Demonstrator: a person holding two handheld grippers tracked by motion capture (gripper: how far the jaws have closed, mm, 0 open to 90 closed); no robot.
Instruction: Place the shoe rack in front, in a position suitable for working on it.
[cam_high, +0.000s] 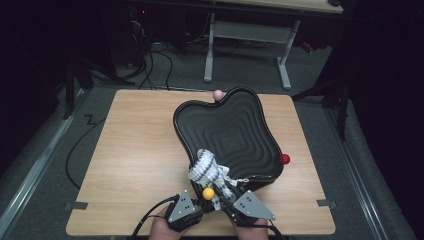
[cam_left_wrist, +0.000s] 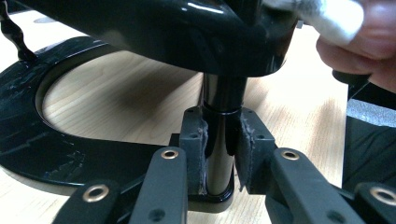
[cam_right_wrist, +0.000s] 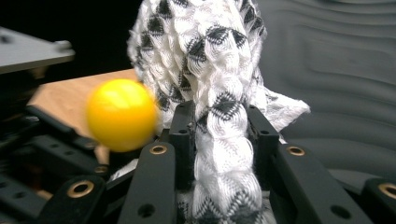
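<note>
Pale wooden bench (cam_high: 135, 165) carries a black ridged wavy-edged tray (cam_high: 235, 132) on a stand. At six o'clock, the left gripper (cam_left_wrist: 219, 156) pinches its black post (cam_left_wrist: 223, 126), likely steadying it, while the right gripper (cam_right_wrist: 223, 140) clamps a white-and-black knitted cloth (cam_right_wrist: 210, 60) for wiping.

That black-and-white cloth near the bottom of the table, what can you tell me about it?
The cloth is a white knitted-looking fabric with a black diamond pattern, bunched into a thick roll with a loose frayed edge. The right gripper clamps it between its black jaws, so it stands up and drapes over the near rim of the glossy black wavy tray. A yellow ball sits just beside it.
</note>
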